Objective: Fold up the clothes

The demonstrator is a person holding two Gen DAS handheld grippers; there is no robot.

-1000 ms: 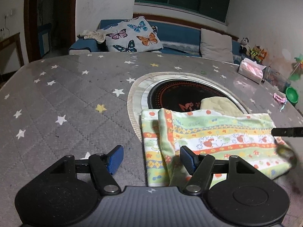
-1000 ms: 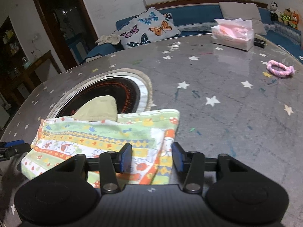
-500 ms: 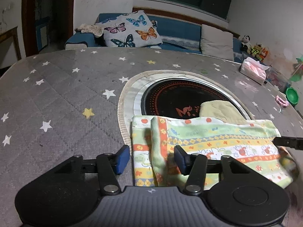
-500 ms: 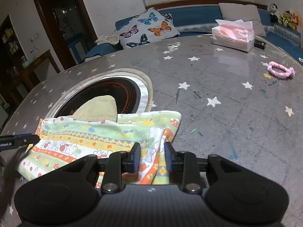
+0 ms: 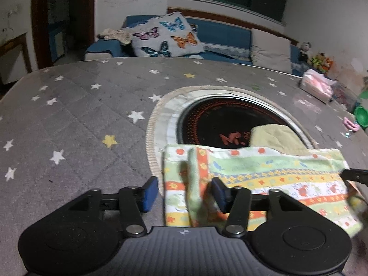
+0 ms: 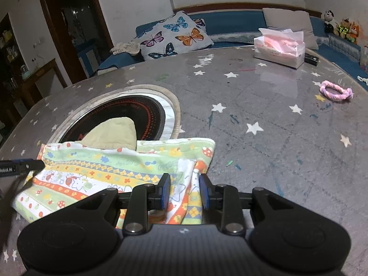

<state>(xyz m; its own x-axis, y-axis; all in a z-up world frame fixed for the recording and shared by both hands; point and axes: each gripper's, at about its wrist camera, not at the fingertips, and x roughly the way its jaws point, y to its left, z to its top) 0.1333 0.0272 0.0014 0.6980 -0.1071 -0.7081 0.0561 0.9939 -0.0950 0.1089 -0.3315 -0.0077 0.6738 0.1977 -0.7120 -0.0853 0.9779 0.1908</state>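
Observation:
A colourful patterned cloth (image 5: 264, 177) lies folded on the grey star-print table (image 5: 80, 126), partly over a round black hotplate (image 5: 220, 124). It also shows in the right wrist view (image 6: 110, 170). My left gripper (image 5: 184, 193) is open, its blue pads on either side of the cloth's left edge. My right gripper (image 6: 185, 189) is open, its pads straddling the cloth's right corner. A yellowish folded cloth (image 6: 112, 135) lies behind it on the hotplate.
A pink tissue box (image 6: 279, 48) stands at the table's far right, a pink rope ring (image 6: 335, 90) nearer. A green bowl (image 5: 362, 116) is at the right edge. A sofa with a butterfly cushion (image 5: 165, 38) lies beyond the table.
Both grippers moved in over the cloth's ends. The right gripper narrowed half a second ago and has now widened a little; the left gripper's jaws have widened again after narrowing.

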